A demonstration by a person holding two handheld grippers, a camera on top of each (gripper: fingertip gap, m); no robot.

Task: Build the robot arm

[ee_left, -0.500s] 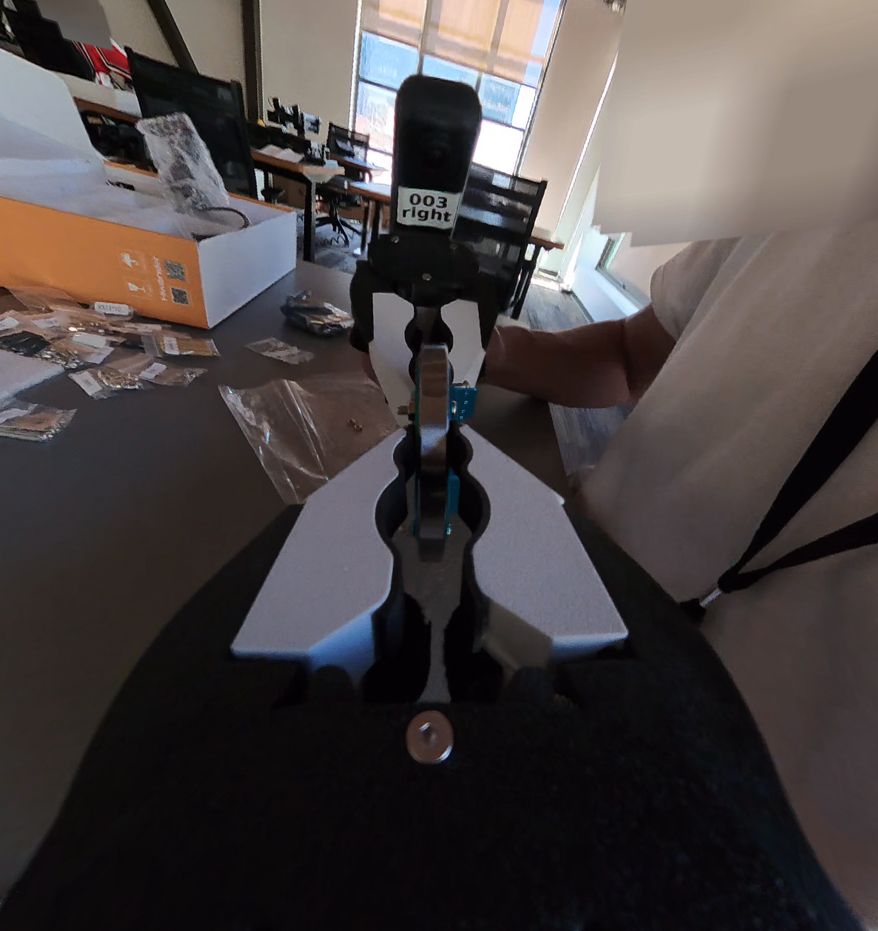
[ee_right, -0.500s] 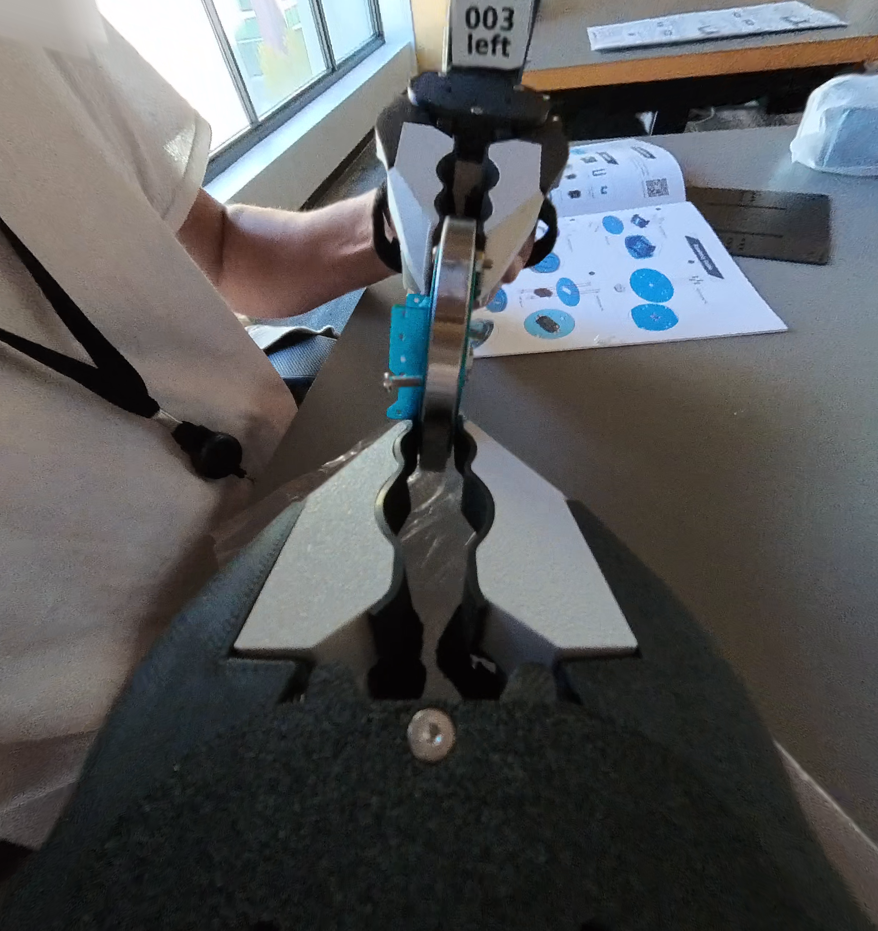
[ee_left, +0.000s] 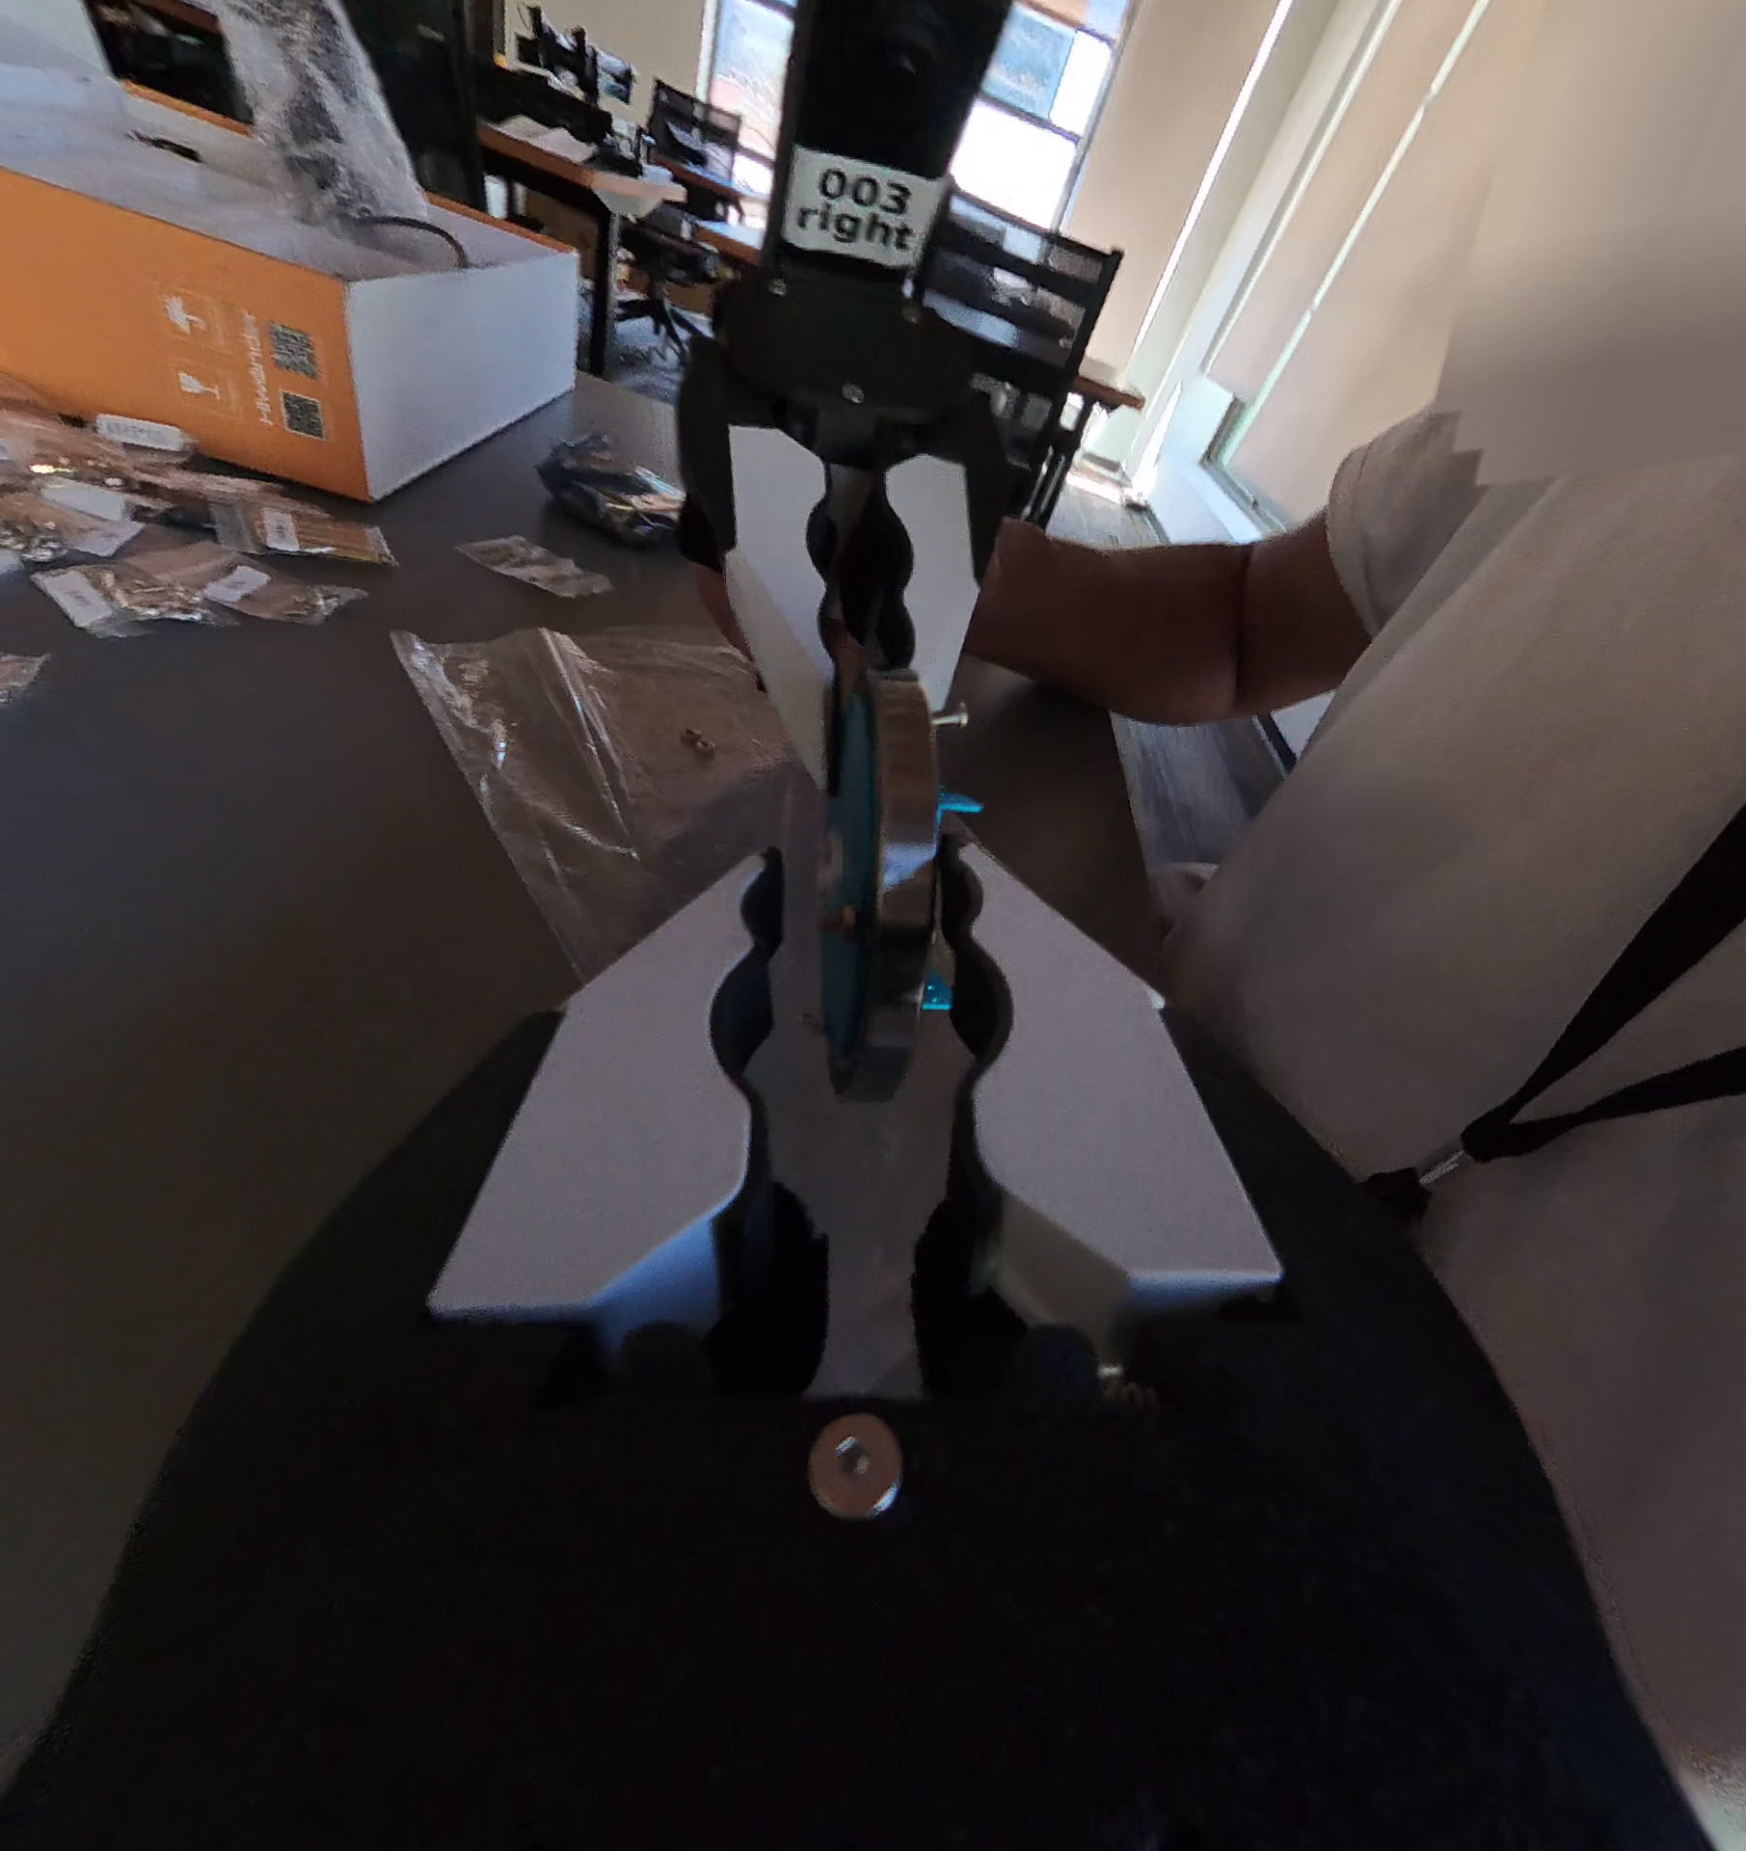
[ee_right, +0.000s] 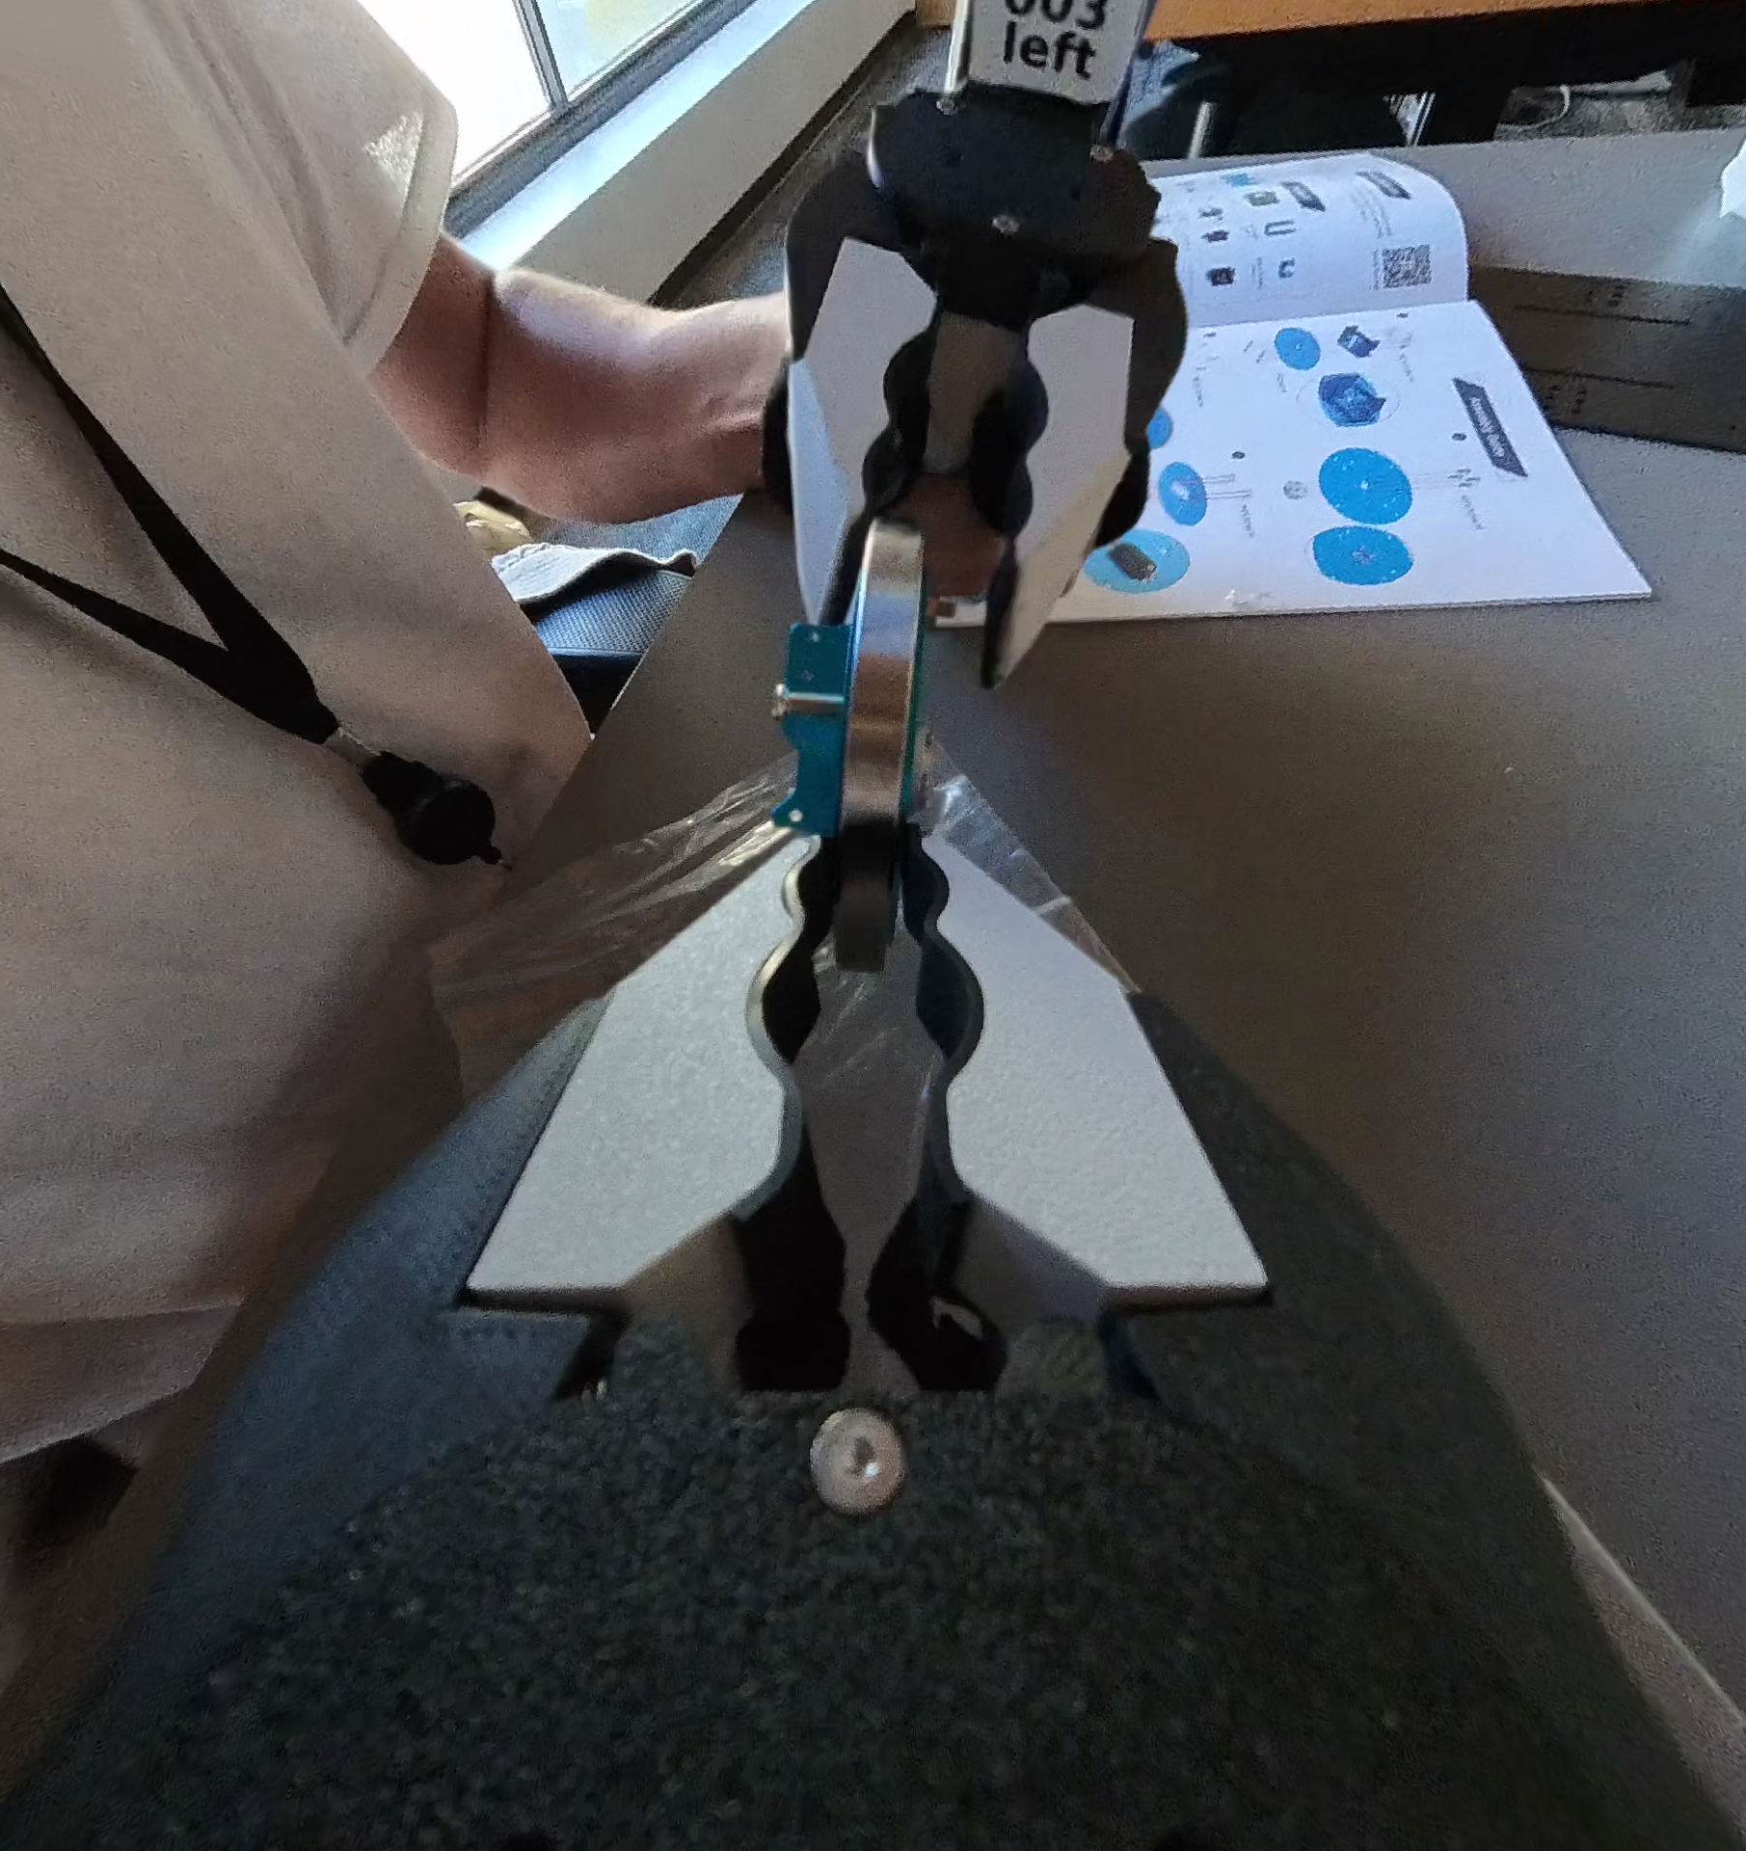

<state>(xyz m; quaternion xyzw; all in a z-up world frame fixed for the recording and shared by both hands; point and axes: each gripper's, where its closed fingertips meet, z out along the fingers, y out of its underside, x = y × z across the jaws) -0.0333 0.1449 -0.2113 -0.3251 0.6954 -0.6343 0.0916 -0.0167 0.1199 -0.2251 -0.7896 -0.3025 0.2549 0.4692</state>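
Right under the two claws a crumpled clear plastic bag [ee_left: 568, 741] lies flat on a dark grey table [ee_left: 197, 952], with a small brass nut [ee_left: 695, 741] resting on it. On the left claw's side an open booklet [ee_right: 1349, 481] with blue round pictures lies on the table, and a dark flat slab [ee_right: 1630, 371] sits just behind it. On the other side are scattered small packets [ee_left: 147, 591], a dark wrapped bundle [ee_left: 598, 491] and an open orange and white box [ee_left: 147, 321]. Beyond are desks, black chairs [ee_left: 1029, 290] and a bright window [ee_left: 1029, 100].

The disc [ee_right: 884, 681] is held up off the table, edge-on between the two claws. It has a shiny silver rim, a teal face, and a small teal bracket [ee_right: 816, 731] with a pin sticking out sideways.

The right claw [ee_right: 860, 871] pinches one edge of the disc between its fingertips. The left claw [ee_left: 858, 861] faces it from the other end with its fingers spread. The disc's far edge sits in the gap, close against one finger and clear of the other. The claws point at each other almost in line, both tilted slightly down toward the table. A person in a light shirt [ee_left: 1550, 801] with a black neck strap [ee_left: 1650, 1002] sits at the table edge. One bare forearm [ee_left: 1149, 641] reaches to the right claw, and the other forearm [ee_right: 598, 401] reaches to the left.
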